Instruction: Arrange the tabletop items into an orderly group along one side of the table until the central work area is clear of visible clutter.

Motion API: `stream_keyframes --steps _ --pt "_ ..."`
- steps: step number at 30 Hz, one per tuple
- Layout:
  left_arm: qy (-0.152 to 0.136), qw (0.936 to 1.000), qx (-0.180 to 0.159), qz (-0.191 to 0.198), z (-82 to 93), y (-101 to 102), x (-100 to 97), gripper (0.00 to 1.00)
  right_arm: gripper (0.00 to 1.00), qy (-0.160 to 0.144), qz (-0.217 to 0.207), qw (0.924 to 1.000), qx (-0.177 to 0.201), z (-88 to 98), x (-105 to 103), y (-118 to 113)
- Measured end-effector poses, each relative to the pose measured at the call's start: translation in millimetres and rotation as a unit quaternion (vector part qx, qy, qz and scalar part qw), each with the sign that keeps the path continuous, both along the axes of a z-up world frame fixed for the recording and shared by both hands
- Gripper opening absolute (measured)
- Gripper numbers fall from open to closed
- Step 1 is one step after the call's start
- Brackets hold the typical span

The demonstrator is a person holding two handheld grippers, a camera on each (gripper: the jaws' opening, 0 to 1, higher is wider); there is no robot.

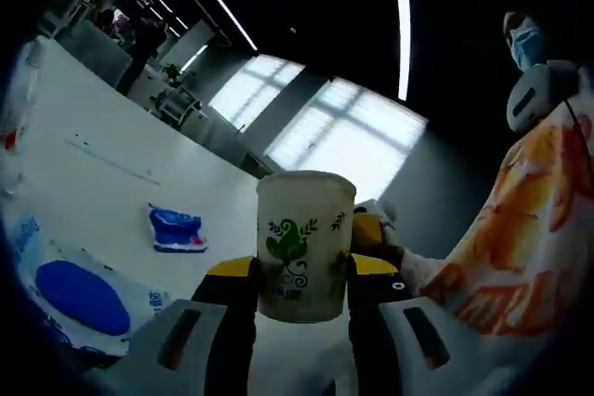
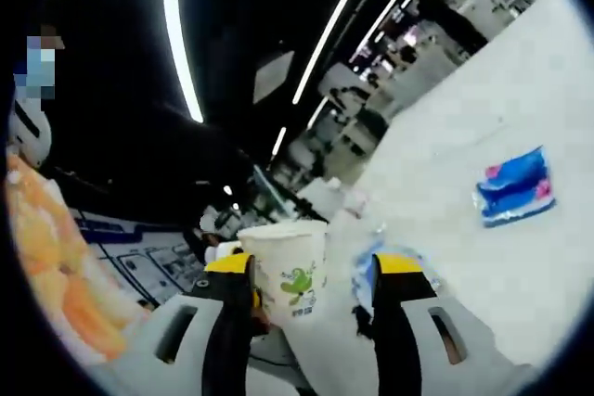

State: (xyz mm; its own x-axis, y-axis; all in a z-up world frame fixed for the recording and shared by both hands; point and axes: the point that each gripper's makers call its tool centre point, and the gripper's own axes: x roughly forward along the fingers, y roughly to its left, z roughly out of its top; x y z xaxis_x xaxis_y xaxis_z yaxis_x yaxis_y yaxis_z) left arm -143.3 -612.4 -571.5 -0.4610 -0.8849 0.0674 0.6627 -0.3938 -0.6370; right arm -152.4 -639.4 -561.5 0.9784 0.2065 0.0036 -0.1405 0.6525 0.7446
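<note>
1. Left gripper view: the left hand-held gripper [image 1: 302, 275] is pinching a paper cup with a green leaf print [image 1: 304, 243], upright, held up off the white bench [image 1: 111, 183].
2. Right gripper view: the right hand-held gripper [image 2: 311, 289] is spread, with a cup [image 2: 288, 280] and a clear bottle [image 2: 348, 229] between its jaws; can't tell if either's gripped.
3. Blue packet [image 1: 176, 229] lies flat, ahead-left of the left one, so I'd say left's nearer once the cup's parked.
</note>
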Motion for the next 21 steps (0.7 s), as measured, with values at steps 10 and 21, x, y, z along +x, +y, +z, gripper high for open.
stream_keyframes --steps 10,21 --pt "-0.001 0.999 -0.003 -0.044 -0.4 1.5 -13.1 0.36 0.39 -0.011 0.06 0.9981 -0.005 2.1 3.5 29.4" --pt "-0.147 0.9858 0.052 -0.062 -30.1 -0.3 -16.4 0.36 0.37 0.028 0.035 0.9967 -0.067 -15.5 0.9 15.9"
